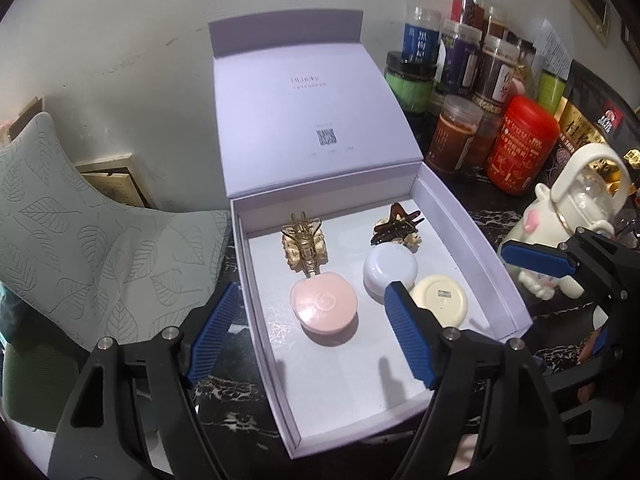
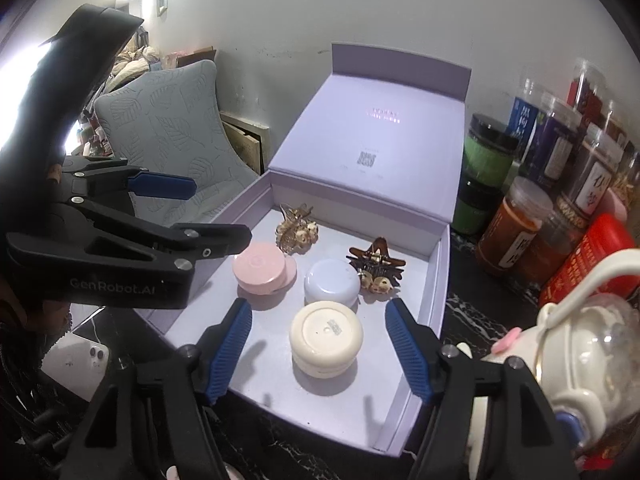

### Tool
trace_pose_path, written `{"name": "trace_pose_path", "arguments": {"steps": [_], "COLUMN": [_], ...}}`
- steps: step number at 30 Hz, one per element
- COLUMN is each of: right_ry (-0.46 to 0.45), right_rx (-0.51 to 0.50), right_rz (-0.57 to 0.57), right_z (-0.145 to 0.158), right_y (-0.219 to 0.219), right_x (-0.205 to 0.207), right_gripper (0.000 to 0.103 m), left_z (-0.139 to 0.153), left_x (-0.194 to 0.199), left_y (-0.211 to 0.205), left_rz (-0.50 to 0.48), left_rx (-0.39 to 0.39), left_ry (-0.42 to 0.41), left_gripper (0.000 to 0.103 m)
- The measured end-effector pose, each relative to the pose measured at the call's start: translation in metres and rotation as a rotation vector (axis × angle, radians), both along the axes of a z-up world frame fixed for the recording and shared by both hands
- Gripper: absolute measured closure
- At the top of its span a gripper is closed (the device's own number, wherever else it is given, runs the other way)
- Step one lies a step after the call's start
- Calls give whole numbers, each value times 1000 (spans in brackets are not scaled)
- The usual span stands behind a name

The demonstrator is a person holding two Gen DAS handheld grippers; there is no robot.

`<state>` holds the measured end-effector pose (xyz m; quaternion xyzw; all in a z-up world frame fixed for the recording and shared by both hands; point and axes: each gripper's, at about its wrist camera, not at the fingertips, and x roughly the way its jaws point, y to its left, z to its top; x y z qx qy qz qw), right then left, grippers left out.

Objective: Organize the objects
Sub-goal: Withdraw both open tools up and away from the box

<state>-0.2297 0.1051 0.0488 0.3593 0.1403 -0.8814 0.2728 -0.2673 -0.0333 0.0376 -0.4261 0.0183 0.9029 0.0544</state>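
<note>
On the dark marbled worktop (image 1: 224,408) against a white wall (image 1: 120,20), the lavender box (image 1: 472,236) lies open holding clips and compacts; left tool (image 1: 312,332) and right tool (image 2: 320,352) both spread, empty.

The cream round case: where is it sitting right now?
In the right wrist view, the cream round case lies inside the lavender box, nearest the camera, just before the white jar.
</note>
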Motion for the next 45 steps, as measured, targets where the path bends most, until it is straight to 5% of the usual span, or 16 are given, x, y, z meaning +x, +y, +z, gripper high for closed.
{"name": "trace_pose_path", "arguments": {"steps": [26, 45], "right_ry": [105, 116], "right_rx": [-22, -16], "right_rz": [-25, -21], "right_z": [52, 51], "right_y": [10, 24], "right_x": [78, 133], "right_gripper": [25, 21], "left_z": [57, 52], "left_x": [105, 176], "left_y": [-35, -22], "left_rz": [117, 118], "left_rx": [-9, 0], "left_ry": [134, 146], "left_gripper": [21, 18]}}
